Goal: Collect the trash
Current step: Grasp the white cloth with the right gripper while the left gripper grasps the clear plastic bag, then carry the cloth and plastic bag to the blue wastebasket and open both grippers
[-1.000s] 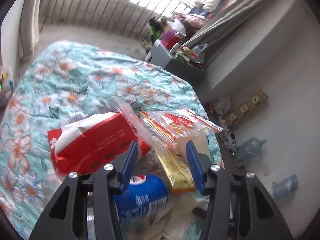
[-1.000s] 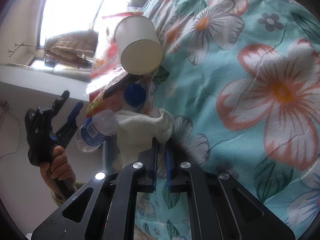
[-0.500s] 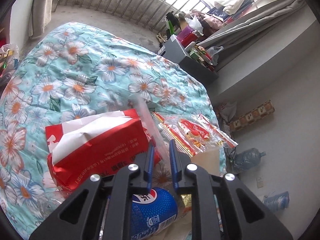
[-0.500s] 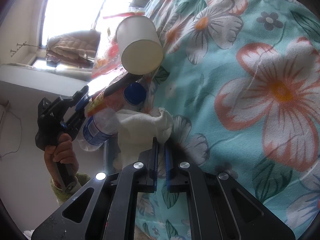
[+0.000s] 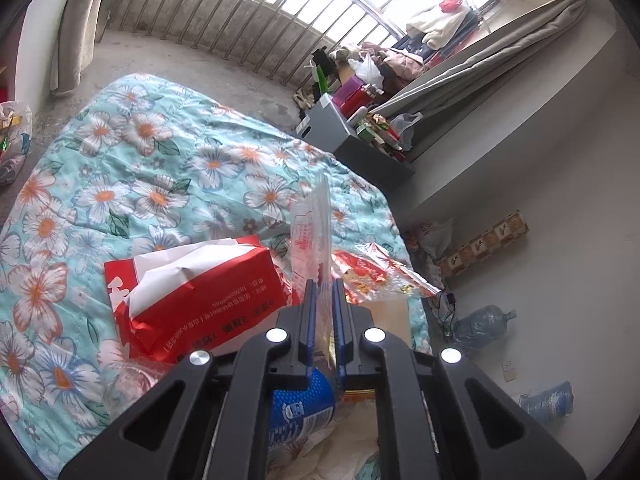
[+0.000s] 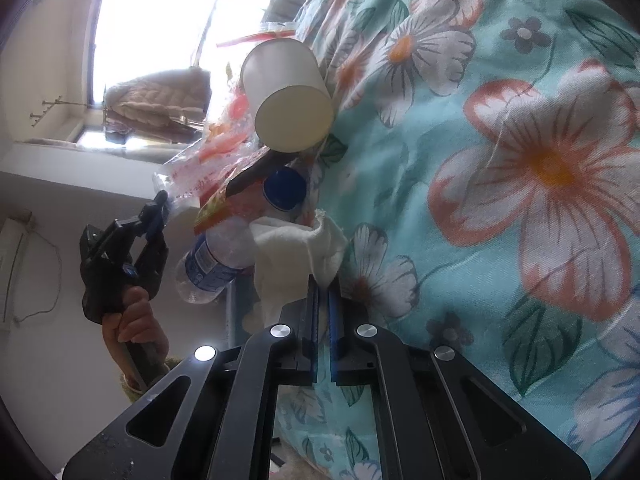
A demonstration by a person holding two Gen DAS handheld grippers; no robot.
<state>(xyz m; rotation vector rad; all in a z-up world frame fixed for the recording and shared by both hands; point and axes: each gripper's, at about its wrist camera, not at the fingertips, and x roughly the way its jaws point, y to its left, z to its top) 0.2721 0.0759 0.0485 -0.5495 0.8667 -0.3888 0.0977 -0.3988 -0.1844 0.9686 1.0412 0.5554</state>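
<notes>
My left gripper [image 5: 324,294] is shut on a clear plastic wrapper [image 5: 312,232] with red print and holds it up off the floral bedspread [image 5: 120,168]. Beside it lie a red tissue pack [image 5: 200,300], a red and gold snack bag [image 5: 372,276] and a blue-labelled plastic bottle [image 5: 300,408]. My right gripper [image 6: 323,294] is shut on a white cloth [image 6: 296,248]. The right wrist view also shows the left gripper [image 6: 158,208] with the wrapper [image 6: 192,176], a paper cup [image 6: 288,96] on its side and the bottle [image 6: 224,252] with its blue cap.
The bed's right edge drops to a floor with water jugs [image 5: 480,324] and a cardboard box [image 5: 484,240]. A grey cabinet [image 5: 340,132] with clutter stands beyond the bed. A plastic bag [image 5: 12,136] sits at the far left.
My left gripper closed from open onto the clear wrapper and lifted it upright. The right gripper stayed shut on the white cloth and barely moved.
</notes>
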